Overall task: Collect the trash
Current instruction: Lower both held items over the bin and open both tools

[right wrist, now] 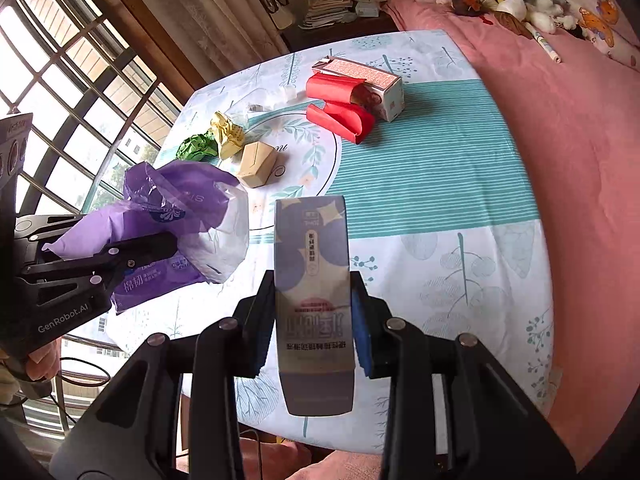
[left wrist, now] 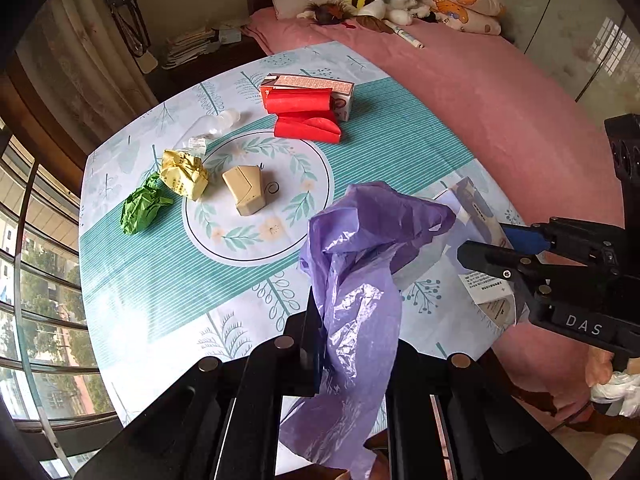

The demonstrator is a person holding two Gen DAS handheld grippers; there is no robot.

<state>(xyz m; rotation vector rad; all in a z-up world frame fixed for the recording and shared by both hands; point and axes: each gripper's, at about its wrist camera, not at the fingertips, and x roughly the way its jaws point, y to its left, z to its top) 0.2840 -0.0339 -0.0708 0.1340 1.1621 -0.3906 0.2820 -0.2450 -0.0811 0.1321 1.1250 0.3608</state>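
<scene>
- Purple plastic film: the purple bag (left wrist: 356, 280) is hanging pinched in the left gripper (left wrist: 320, 344), whose jaws are closed tight on a fold of its upper edge; the rest is drooping below and billowing toward the right gripper.
- Grey-and-white card: the tall carton (right wrist: 314, 280) is sitting clamped between the blue pads of the right gripper (right wrist: 314, 336), jaws at a middling width, held lengthways above the near part of the table.
- Patterned cloth: the table (right wrist: 440, 184) is carrying the remaining trash, all of it beyond the two tools.
- Green paper ball (left wrist: 144, 208), lying at the left edge, touching the yellow wrapper (left wrist: 185, 174) just beside it.
- Beige box (left wrist: 245, 190), resting in the printed wreath at the centre.
- Clear plastic bottle (left wrist: 216, 124), lying far left, hard to make out against the cloth.
- Red folded sheets (left wrist: 306, 114), lying at the far side against a pink-and-white carton (left wrist: 338, 94).
- Step in hand, as judged: getting the tall carton into the purple bag.
- Doing it well, as judged: the bag mouth is looking collapsed, since only one edge is being pinched; lifting that edge so the film falls open, then bringing the carton in narrow end first over the opening, should be avoiding a snag on the thin plastic.
- Release is best made only once the carton is sitting well inside the film.
</scene>
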